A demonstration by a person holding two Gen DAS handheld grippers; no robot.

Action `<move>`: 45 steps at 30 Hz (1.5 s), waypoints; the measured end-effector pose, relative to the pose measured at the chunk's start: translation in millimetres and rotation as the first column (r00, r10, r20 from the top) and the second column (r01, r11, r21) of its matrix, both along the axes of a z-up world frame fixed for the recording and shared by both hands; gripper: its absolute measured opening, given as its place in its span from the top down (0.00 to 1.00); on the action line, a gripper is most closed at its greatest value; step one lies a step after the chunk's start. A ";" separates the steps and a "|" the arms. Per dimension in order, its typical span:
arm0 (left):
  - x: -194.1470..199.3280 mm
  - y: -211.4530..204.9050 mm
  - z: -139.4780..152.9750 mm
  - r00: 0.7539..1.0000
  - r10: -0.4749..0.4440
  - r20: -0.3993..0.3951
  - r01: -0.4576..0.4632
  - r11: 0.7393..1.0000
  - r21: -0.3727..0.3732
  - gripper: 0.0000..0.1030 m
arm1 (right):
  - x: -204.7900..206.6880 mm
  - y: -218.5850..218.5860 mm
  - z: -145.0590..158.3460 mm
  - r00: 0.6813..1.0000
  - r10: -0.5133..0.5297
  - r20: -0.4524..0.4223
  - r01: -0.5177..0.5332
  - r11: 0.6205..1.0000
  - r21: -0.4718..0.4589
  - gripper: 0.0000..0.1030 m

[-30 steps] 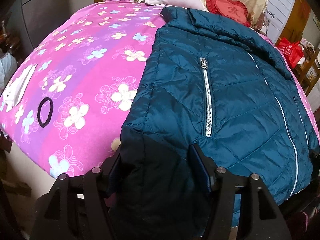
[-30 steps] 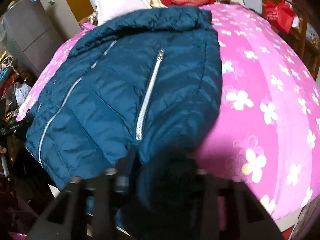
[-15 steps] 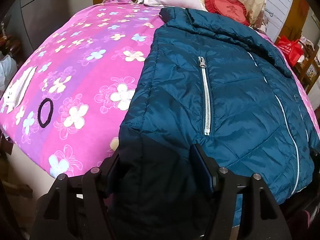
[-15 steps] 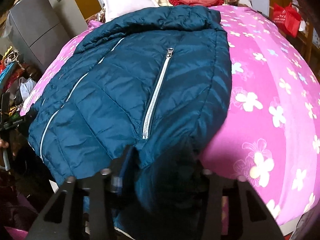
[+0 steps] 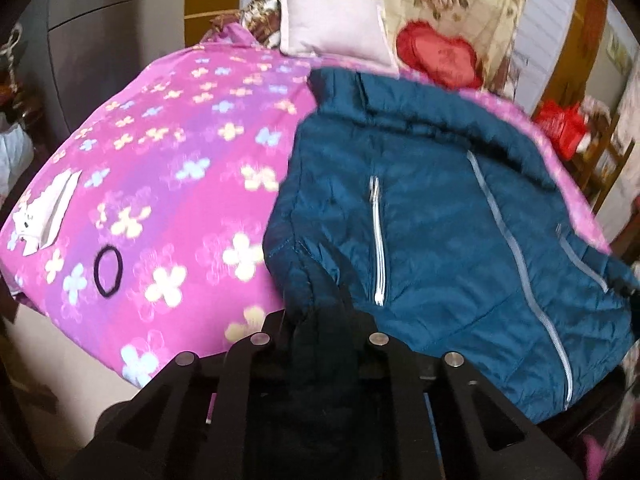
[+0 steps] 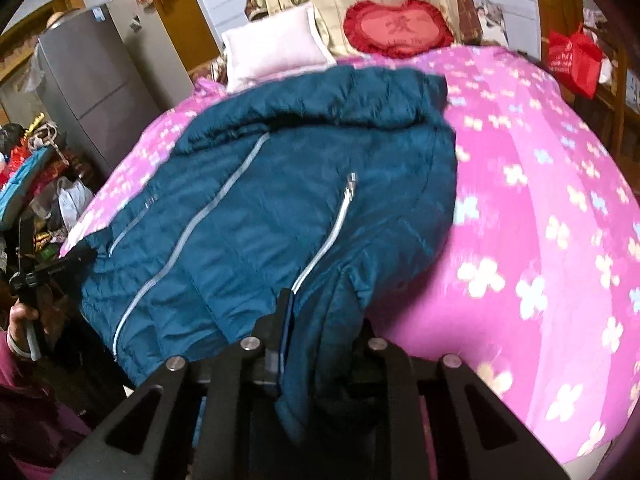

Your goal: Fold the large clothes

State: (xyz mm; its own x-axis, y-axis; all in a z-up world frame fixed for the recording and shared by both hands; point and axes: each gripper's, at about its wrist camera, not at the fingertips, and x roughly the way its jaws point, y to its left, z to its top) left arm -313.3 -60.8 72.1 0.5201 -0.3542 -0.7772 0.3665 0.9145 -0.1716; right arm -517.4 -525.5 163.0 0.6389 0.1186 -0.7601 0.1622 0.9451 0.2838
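A dark teal quilted jacket (image 5: 432, 216) with silver zippers lies front up on a bed with a pink flowered cover (image 5: 168, 184). My left gripper (image 5: 324, 320) is shut on the jacket's near left bottom corner, and the cloth bunches between its jaws. My right gripper (image 6: 320, 328) is shut on the near right bottom corner of the jacket (image 6: 280, 208), beside a pocket zipper. The left gripper (image 6: 56, 268) also shows at the far left of the right wrist view, on the hem.
A black hair tie (image 5: 107, 272) and a white paper piece (image 5: 44, 216) lie on the cover at the left. A pale pillow (image 5: 332, 24) and a red heart cushion (image 5: 440, 56) sit at the head. A grey fridge (image 6: 88, 92) and clutter stand left of the bed, red bag (image 6: 572, 60) at the right.
Both grippers have closed on the jacket's bottom corners and drawn back and up, bunching the hem. The views are blurred from the motion.
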 end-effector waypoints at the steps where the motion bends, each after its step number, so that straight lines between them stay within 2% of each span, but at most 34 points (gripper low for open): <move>1: 3.4 1.4 6.8 1.000 0.006 0.007 -0.005 1.000 -0.018 1.00 | 1.8 -1.4 4.4 1.000 -0.003 0.012 0.003 1.000 -0.001 0.81; 12: 60.5 -21.6 78.5 0.990 0.048 0.133 -0.036 0.995 -0.088 1.00 | 52.2 -27.9 60.7 0.991 -0.053 0.126 0.063 0.995 -0.078 0.82; 17: 113.2 -53.6 103.5 0.986 0.072 0.153 -0.059 0.994 -0.086 1.00 | 99.9 -52.6 72.7 0.985 -0.097 0.143 0.112 0.989 -0.095 0.82; 23: 176.9 -94.2 114.1 0.979 0.100 0.175 -0.094 0.995 -0.045 1.00 | 171.2 -86.7 71.1 0.982 -0.150 0.115 0.164 0.979 -0.123 0.82; 29: 243.3 -137.6 102.6 0.966 0.141 0.215 -0.145 0.989 0.005 1.00 | 243.6 -123.9 60.7 0.973 -0.210 0.093 0.220 0.967 -0.125 0.82; 33: 283.3 -155.2 83.9 0.965 0.186 0.185 -0.189 0.982 -0.005 1.00 | 293.7 -147.6 44.4 0.968 -0.245 0.059 0.250 0.961 -0.120 0.82; 36: 311.9 -171.4 57.9 0.968 0.203 0.145 -0.208 0.978 0.024 1.00 | 323.9 -159.7 20.8 0.962 -0.272 0.016 0.272 0.955 -0.122 0.82; 39: 334.4 -183.2 25.9 0.973 0.217 0.082 -0.222 0.973 0.057 1.00 | 344.8 -168.4 -12.2 0.953 -0.302 -0.034 0.297 0.950 -0.098 0.80; 40: 338.5 -184.9 19.0 0.971 0.226 0.074 -0.230 0.972 0.053 1.00 | 349.7 -170.3 -22.4 0.953 -0.300 -0.044 0.295 0.951 -0.090 0.77; 45: 347.6 -192.9 3.7 0.971 0.231 0.060 -0.234 0.971 0.047 1.00 | 341.1 -173.3 -21.1 0.961 -0.275 0.007 0.275 0.959 -0.066 0.71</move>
